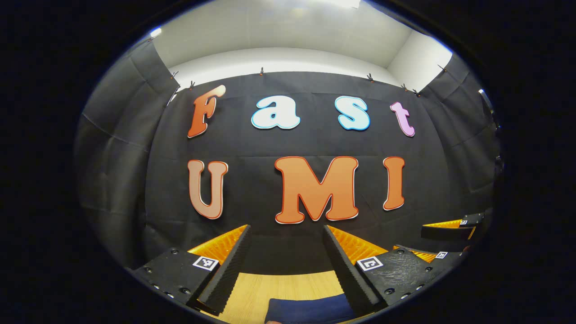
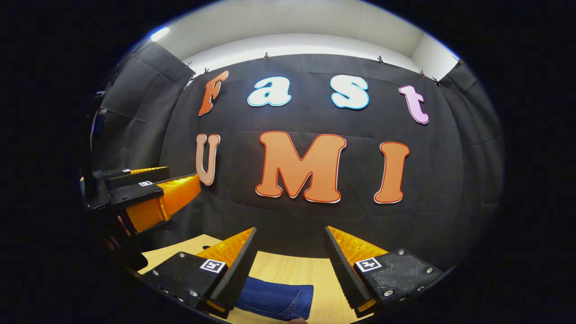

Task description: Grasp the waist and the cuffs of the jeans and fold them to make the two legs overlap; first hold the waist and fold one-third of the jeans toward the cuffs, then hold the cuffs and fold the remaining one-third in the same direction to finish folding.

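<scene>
The jeans (image 2: 275, 300) lie as dark blue denim on the wooden table (image 2: 288, 270), low between my right gripper's fingers. In the left gripper view the jeans (image 1: 310, 309) show as a dark blue strip at the bottom. My left gripper (image 1: 286, 231) is held above the table, open, nothing between its fingers. My right gripper (image 2: 290, 234) is open too, raised over the denim without touching it. The left gripper (image 2: 177, 182) also appears at the left of the right gripper view, and the right gripper (image 1: 450, 225) at the right edge of the left gripper view.
The wooden table (image 1: 270, 292) ends against the black cloth wall (image 1: 297, 148) straight ahead. A white wall and ceiling (image 2: 297, 27) rise above the cloth.
</scene>
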Motion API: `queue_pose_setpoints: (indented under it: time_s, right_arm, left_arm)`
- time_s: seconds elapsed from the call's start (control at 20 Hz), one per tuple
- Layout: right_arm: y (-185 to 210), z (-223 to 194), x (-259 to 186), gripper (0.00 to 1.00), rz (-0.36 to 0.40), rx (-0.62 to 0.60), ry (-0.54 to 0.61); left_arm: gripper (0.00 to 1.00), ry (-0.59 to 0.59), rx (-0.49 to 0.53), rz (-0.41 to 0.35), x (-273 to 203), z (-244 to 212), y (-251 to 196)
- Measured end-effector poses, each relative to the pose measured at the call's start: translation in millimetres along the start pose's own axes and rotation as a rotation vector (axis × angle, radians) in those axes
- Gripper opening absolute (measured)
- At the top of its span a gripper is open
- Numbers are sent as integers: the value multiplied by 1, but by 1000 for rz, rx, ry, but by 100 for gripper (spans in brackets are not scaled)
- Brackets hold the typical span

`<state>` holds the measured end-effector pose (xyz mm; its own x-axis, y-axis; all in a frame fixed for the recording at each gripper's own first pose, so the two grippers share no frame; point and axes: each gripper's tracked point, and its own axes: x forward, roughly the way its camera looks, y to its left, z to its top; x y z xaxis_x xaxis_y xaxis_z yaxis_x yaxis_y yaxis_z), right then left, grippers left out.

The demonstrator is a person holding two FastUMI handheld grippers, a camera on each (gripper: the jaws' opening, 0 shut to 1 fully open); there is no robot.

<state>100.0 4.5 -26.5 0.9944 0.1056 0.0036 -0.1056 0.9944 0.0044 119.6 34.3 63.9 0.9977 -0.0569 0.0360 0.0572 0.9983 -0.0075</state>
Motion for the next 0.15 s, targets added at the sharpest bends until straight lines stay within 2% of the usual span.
queue_pose_setpoints:
  time_s: [0.15]
  right_arm:
    - [-3, -2, 6, 89, -5, -7, 12]
  left_arm:
    - [95, -9, -12, 9, 0, 4, 2]
